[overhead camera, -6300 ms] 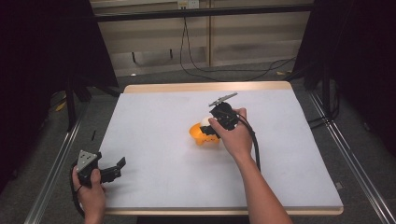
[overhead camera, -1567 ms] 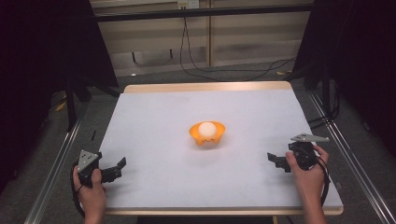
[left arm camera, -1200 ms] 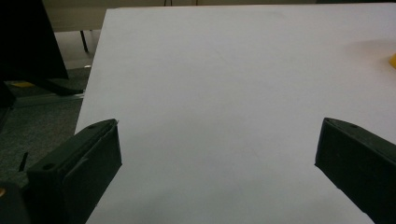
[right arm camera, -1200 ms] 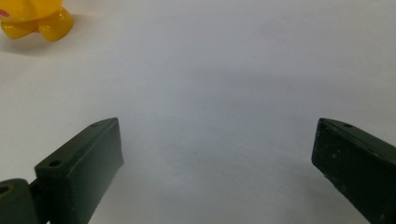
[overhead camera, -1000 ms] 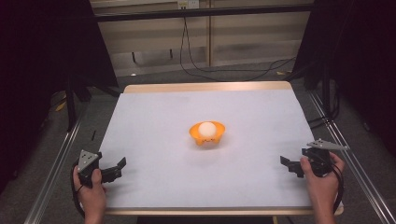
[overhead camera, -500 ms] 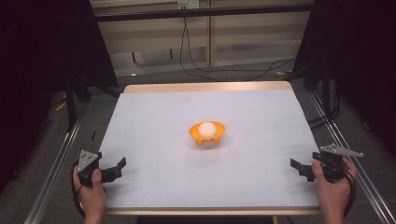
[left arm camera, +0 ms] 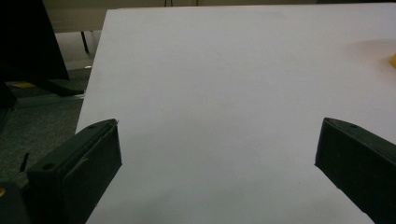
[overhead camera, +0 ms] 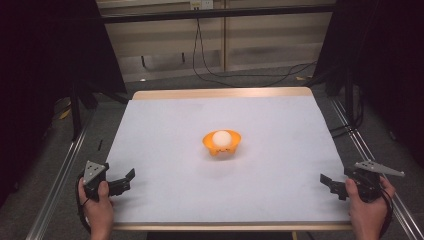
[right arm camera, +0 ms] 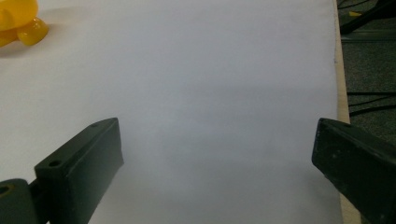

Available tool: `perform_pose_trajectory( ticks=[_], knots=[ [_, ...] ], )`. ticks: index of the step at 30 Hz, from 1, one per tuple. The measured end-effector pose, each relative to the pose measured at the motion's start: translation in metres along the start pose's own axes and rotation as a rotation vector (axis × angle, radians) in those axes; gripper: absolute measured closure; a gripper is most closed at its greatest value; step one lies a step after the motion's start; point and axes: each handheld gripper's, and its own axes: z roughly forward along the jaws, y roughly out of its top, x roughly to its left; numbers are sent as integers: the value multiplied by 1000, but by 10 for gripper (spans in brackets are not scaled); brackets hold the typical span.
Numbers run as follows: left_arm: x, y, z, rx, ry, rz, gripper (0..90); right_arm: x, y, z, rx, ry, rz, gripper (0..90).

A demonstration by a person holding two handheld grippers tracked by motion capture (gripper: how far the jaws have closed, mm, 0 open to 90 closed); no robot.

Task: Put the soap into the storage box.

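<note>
An orange bowl (overhead camera: 222, 144) on small feet stands at the middle of the white table (overhead camera: 280, 125), with a white ball (overhead camera: 221, 138) resting in it. The bowl's foot (right arm camera: 18, 28) peeks in at the top left of the right gripper view, and its edge (left arm camera: 391, 59) at the right of the left gripper view. My left gripper (overhead camera: 126, 180) rests open at the table's front left corner. At the front right edge my right gripper (overhead camera: 331, 184) is open too. Both hold nothing and sit far from the bowl.
Metal rails (overhead camera: 60, 175) run along both sides of the table on a grey floor. Cables (overhead camera: 240, 75) lie on the floor behind the table's far wooden edge (overhead camera: 220, 93). Black stands (overhead camera: 75, 107) are at the far left.
My right gripper let go of the bowl at the centre and drew back to the front right edge of the table, open. The left gripper has stayed put.
</note>
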Motion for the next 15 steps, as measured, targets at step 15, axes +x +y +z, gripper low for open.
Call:
perform_pose_trajectory(
  ticks=[15],
  knots=[
    [0,0,0,-1,-3,3,3,3,-9,-1,-34,6,-25,21]
  ],
)
